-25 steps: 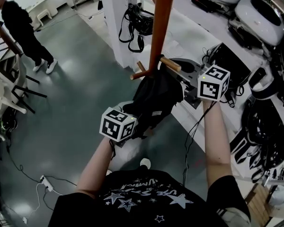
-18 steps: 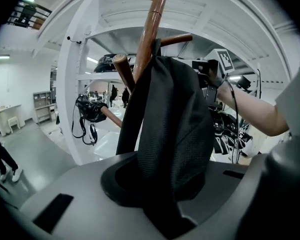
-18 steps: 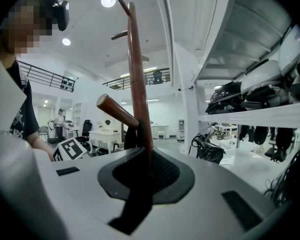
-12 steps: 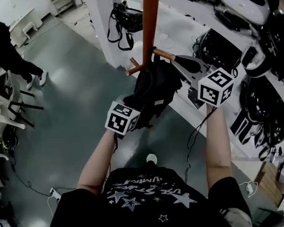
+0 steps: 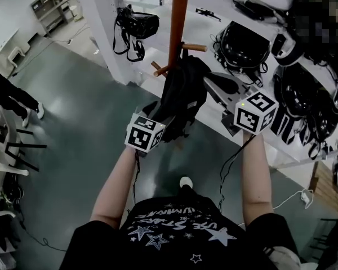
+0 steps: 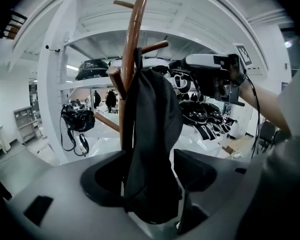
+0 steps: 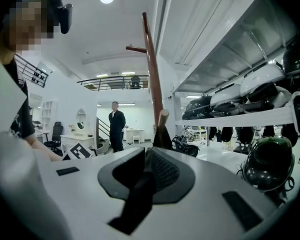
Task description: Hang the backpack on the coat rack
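Left gripper point(image 6: 152, 176) newly agape around backpack point(image 6: 152, 119) (its hanging loop seemingly hidden); right gripper point(image 7: 145, 171) closed, empty.

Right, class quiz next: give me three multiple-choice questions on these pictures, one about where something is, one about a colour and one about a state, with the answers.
1. Where is the backpack?
A on the floor; B hanging on the coat rack; C lying on a shelf.
2. What colour is the coat rack's pole?
A white; B green; C reddish-brown.
3. How do the jaws of the right gripper stand?
A wide apart; B together, with nothing between them; C clamped on a strap.

Answers:
1 B: its top hangs high against the pole.
2 C: the head view shows a brown wooden pole.
3 B: the right gripper view shows the jaws closed together and empty.
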Action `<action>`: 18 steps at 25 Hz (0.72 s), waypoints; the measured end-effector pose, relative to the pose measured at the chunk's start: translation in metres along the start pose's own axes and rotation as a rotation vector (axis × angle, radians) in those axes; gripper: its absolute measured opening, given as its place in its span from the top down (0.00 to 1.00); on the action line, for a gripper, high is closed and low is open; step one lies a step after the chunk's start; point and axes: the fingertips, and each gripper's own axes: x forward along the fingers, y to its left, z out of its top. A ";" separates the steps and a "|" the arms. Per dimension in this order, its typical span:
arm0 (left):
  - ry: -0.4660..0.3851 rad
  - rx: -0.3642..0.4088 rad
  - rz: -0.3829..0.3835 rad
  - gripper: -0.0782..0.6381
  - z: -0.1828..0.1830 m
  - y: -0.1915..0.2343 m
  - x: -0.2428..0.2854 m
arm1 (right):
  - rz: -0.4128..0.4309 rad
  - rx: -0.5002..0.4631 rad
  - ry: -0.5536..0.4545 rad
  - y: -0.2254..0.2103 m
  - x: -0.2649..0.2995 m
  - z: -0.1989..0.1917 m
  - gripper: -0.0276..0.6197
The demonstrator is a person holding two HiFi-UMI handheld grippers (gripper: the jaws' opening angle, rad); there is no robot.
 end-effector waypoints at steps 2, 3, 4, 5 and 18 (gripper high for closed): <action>-0.009 0.008 -0.010 0.47 -0.004 0.000 -0.013 | -0.025 0.009 0.003 0.014 -0.005 -0.004 0.88; -0.012 0.013 -0.018 0.47 -0.006 0.000 -0.019 | -0.039 0.013 0.005 0.021 -0.008 -0.007 0.88; -0.013 0.018 -0.024 0.47 -0.008 -0.001 -0.024 | -0.053 0.016 0.008 0.026 -0.010 -0.009 0.88; -0.014 0.023 -0.031 0.47 -0.010 -0.003 -0.029 | -0.068 0.019 0.011 0.031 -0.013 -0.012 0.88; -0.095 0.085 -0.202 0.47 -0.053 -0.047 -0.142 | -0.347 0.063 -0.010 0.139 -0.062 -0.059 0.92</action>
